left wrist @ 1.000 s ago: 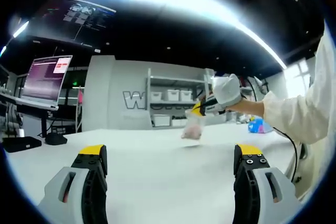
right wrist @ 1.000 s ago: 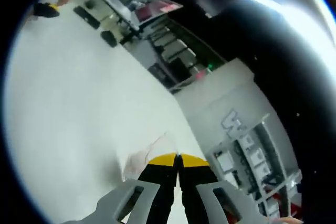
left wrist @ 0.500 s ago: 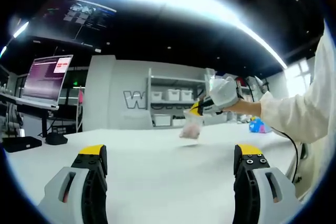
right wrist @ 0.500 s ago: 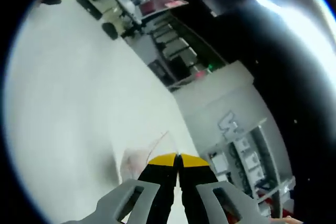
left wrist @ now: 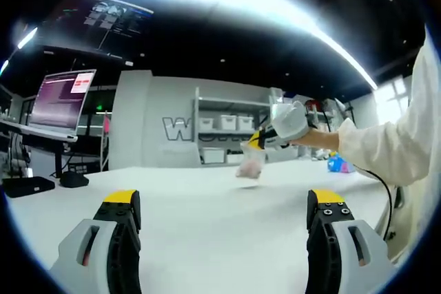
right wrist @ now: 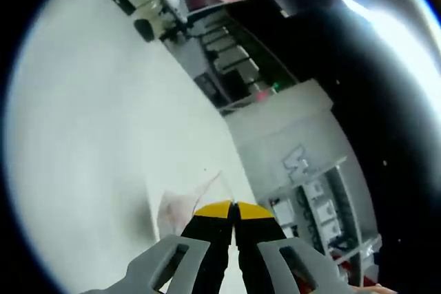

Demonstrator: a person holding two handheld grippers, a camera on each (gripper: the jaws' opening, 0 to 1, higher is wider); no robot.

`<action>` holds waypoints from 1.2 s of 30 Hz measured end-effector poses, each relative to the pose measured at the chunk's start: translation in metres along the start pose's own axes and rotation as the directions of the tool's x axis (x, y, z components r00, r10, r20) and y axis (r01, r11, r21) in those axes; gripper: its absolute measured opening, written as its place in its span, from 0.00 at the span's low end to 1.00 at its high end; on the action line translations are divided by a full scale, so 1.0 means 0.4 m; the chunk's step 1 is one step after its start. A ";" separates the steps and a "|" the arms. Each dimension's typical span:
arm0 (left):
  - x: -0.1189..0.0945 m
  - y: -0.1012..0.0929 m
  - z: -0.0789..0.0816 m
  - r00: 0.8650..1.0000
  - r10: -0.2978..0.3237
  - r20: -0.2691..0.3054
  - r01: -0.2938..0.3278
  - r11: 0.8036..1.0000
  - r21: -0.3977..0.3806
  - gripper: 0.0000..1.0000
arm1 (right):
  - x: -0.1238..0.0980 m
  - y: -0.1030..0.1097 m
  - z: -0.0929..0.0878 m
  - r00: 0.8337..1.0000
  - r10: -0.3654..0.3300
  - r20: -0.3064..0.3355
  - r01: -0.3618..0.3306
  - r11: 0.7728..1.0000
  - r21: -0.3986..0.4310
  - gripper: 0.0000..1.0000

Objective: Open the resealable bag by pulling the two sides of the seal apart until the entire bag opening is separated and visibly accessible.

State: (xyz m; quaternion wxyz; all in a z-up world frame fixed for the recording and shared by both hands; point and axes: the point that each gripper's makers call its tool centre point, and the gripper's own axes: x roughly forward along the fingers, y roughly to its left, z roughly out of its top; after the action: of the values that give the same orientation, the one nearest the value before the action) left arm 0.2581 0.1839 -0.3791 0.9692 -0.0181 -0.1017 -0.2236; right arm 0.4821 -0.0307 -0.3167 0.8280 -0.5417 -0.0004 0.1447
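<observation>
In the left gripper view, the left tool (left wrist: 224,219) stands spread over the white table (left wrist: 207,204), with the resealable bag (left wrist: 251,167) dangling well ahead from the right tool (left wrist: 260,140). In the right gripper view, the right tool (right wrist: 234,209) is pressed together, pinching the resealable bag (right wrist: 180,204) by one edge; such a thin grip might let it slip free.

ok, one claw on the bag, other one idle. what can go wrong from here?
1. Only the right claw grips the bag, which hangs above the white table; a single pinch could slip and drop it.
2. The left claw is open and far from the bag, so the seal cannot be pulled apart yet.
3. The clear film looks thin, so the left claw may pinch both sides together.
</observation>
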 end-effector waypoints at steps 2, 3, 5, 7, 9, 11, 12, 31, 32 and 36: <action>0.001 -0.001 -0.001 1.000 -0.001 -0.001 0.001 1.000 -0.001 0.99 | 0.005 0.003 -0.002 1.000 0.003 -0.001 -0.003 1.000 -0.003 0.00; 0.001 -0.001 -0.003 1.000 -0.002 -0.003 0.002 1.000 -0.001 0.99 | 0.010 0.003 -0.002 1.000 0.004 -0.002 -0.004 1.000 -0.006 0.00; 0.002 -0.002 -0.007 1.000 -0.003 -0.007 0.003 1.000 -0.001 0.99 | 0.017 0.006 -0.003 1.000 0.006 -0.007 -0.006 1.000 -0.015 0.00; 0.002 -0.003 -0.008 1.000 -0.004 -0.009 0.004 1.000 -0.001 0.99 | 0.025 0.006 -0.005 1.000 0.009 -0.011 -0.009 1.000 -0.021 0.00; 0.002 -0.003 -0.007 1.000 -0.002 -0.008 0.002 1.000 -0.002 0.99 | 0.033 0.005 -0.007 1.000 0.012 -0.014 -0.012 1.000 -0.019 0.00; 0.002 -0.002 -0.006 1.000 -0.001 -0.007 0.001 1.000 -0.004 0.99 | 0.039 0.006 -0.008 1.000 0.013 -0.019 -0.013 1.000 -0.016 0.00; 0.002 -0.001 -0.006 1.000 -0.001 -0.008 0.001 1.000 -0.003 0.99 | 0.042 0.005 -0.009 1.000 0.012 -0.020 -0.012 1.000 -0.014 0.00; -0.001 0.000 -0.003 1.000 0.000 -0.005 0.000 1.000 -0.008 0.99 | 0.114 -0.002 -0.028 0.997 0.014 -0.072 -0.013 1.000 0.018 0.00; -0.001 0.001 -0.003 1.000 0.001 -0.006 -0.001 1.000 -0.007 0.99 | 0.116 -0.002 -0.030 0.997 0.015 -0.076 -0.013 1.000 0.022 0.00; -0.002 0.004 -0.002 1.000 0.004 -0.005 -0.004 1.000 -0.007 0.99 | 0.130 -0.005 -0.039 0.996 0.015 -0.091 -0.012 0.999 0.039 0.00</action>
State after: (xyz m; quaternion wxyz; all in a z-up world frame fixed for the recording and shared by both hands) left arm 0.2583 0.1857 -0.3801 0.9697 -0.0213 -0.0987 -0.2223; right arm 0.5349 -0.0330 -0.3296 0.8365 -0.5317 0.0437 0.1254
